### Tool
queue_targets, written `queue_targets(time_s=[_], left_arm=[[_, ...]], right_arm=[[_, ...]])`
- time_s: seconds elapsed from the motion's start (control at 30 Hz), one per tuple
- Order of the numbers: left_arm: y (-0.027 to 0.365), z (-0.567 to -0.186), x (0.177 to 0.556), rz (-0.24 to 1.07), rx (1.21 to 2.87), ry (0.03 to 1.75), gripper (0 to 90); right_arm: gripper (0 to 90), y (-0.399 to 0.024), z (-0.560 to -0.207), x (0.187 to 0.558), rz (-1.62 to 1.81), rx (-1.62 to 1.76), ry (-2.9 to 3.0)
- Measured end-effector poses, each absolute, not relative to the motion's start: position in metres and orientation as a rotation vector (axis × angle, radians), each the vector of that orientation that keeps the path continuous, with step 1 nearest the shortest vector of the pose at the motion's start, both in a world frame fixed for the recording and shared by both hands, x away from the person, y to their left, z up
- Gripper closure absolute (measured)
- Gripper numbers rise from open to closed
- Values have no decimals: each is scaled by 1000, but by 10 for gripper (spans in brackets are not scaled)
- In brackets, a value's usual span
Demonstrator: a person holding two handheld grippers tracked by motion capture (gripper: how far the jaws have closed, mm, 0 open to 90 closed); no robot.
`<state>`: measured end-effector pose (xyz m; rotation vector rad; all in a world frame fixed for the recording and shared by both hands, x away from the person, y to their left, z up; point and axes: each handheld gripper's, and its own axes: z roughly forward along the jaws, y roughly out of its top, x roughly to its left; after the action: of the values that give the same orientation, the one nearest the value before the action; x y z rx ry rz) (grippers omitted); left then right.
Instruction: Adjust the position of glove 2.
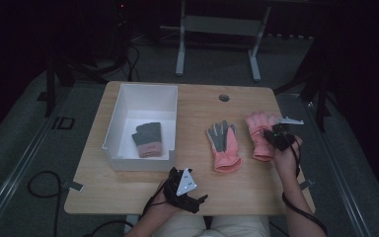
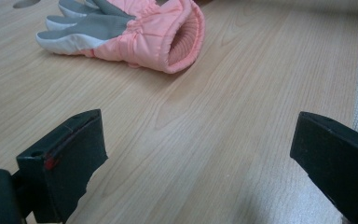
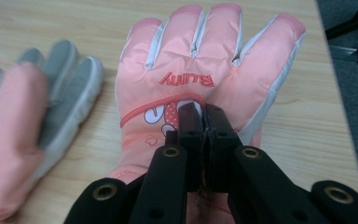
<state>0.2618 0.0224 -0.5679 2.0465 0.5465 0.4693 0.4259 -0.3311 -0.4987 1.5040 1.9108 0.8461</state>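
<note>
A pink glove [image 1: 258, 129] printed with a cartoon and lettering lies back up at the table's right side, fingers pointing away. My right gripper [image 1: 275, 136] is shut on it; in the right gripper view the jaws [image 3: 201, 110] pinch the fabric on the back of this glove [image 3: 205, 56]. A second pink glove [image 1: 223, 143] lies palm up with its grey palm showing, just left of the first [image 3: 28, 116]. My left gripper [image 1: 193, 195] rests near the front edge, open with nothing between its jaws [image 2: 196, 149], aimed toward that palm-up glove [image 2: 140, 32].
A white box [image 1: 128, 90] stands on the left half of the wooden table [image 1: 197, 103], holding a dark grey glove with a pink cuff [image 1: 148, 139]. A round cable hole [image 1: 224, 97] sits near the far edge. Cables lie on the floor at the left.
</note>
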Motion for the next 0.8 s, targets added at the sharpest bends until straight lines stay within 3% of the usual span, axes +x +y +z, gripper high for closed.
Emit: queue_targets(time_s=[0.2, 0.43, 0.8], left_arm=[[23, -567, 261, 472, 2038, 549, 29], [22, -566, 261, 473, 2038, 548, 29], [21, -568, 261, 474, 2046, 547, 29]], right_arm=[[870, -332, -482, 395, 855, 1533, 1858], [870, -336, -491, 371, 849, 1610, 1829], [869, -336, -514, 377, 799, 1638, 1846]])
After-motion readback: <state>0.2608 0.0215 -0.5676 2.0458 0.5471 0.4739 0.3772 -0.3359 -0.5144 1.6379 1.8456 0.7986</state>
